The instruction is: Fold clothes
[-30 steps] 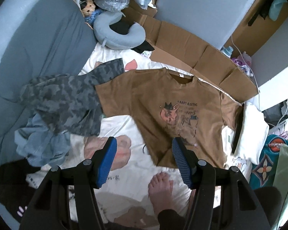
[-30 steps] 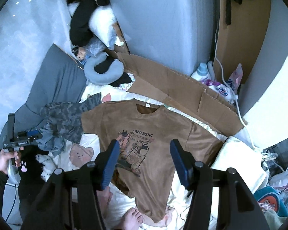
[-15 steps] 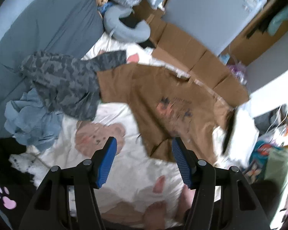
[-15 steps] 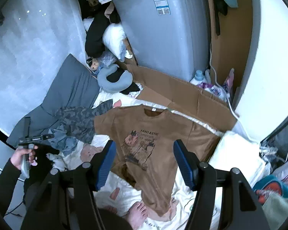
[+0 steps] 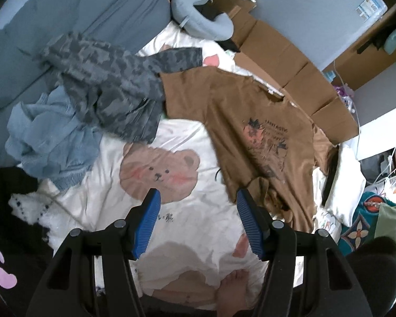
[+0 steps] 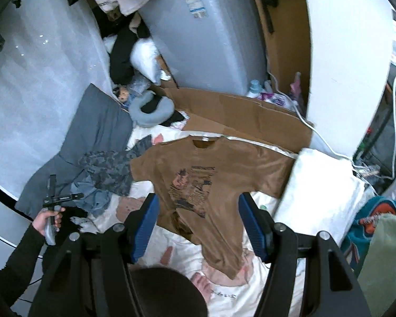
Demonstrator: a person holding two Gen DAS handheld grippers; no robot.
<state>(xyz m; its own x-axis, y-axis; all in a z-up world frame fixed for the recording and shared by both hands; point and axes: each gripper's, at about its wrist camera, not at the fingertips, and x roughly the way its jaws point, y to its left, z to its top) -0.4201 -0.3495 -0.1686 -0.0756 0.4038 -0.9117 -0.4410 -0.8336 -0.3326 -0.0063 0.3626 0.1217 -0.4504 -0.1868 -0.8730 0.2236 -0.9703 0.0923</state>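
On a bear-print sheet (image 5: 187, 227) lies a brown T-shirt (image 6: 224, 174); both grippers (image 5: 198, 198) (image 6: 198, 200) gape empty.

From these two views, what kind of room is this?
Likely a cluttered bedroom or living space at home: a bear-print sheet with a brown T-shirt spread on it, a neck pillow, and loose clothes piled beside a grey cushion.
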